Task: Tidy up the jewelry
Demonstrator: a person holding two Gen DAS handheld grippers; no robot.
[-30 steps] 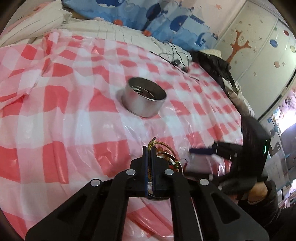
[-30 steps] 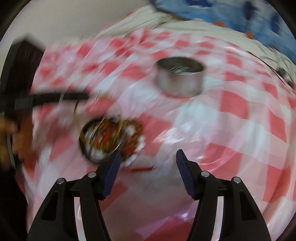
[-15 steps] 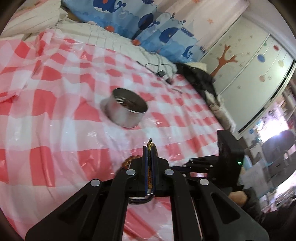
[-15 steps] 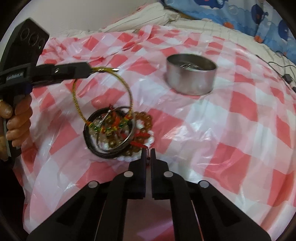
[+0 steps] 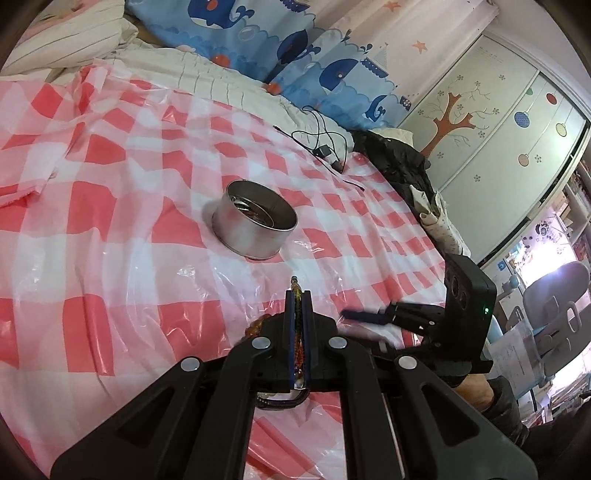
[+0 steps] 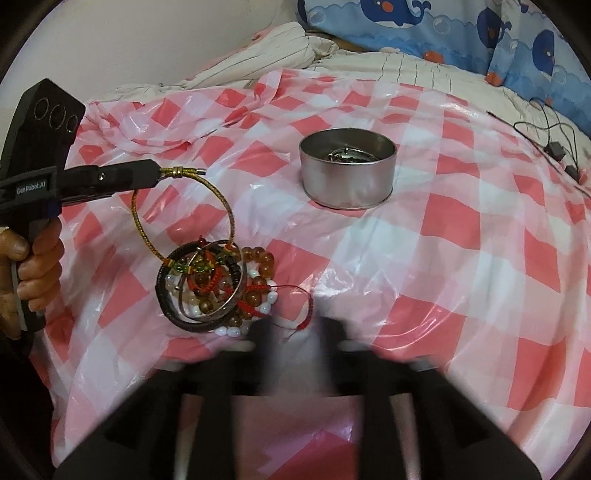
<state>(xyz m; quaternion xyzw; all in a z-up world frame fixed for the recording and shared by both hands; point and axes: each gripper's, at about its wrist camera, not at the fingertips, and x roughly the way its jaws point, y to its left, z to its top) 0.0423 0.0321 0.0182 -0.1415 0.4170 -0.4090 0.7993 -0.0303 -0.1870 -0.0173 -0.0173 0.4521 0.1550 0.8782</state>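
My left gripper (image 5: 298,295) is shut on a gold cord bracelet (image 6: 221,206) and holds it above the bed; the loop hangs down and touches a pile of bracelets (image 6: 214,288) of beads, black cord and red string. The left gripper also shows in the right wrist view (image 6: 147,175). A round metal tin (image 6: 347,173) with some jewelry inside stands further back; it also shows in the left wrist view (image 5: 255,229). My right gripper (image 6: 295,332) is blurred, just in front of the pile, with a gap between its fingers.
A red and white checked plastic sheet (image 6: 461,258) covers the bed. Black cables and a charger (image 5: 325,147) lie at the far edge. A dark jacket (image 5: 395,158) lies beyond them. Whale-print pillows (image 6: 443,26) line the back.
The left gripper has lifted the gold bracelet out of the pile. The right gripper, shut half a second ago, now shows a gap between its blurred fingers.
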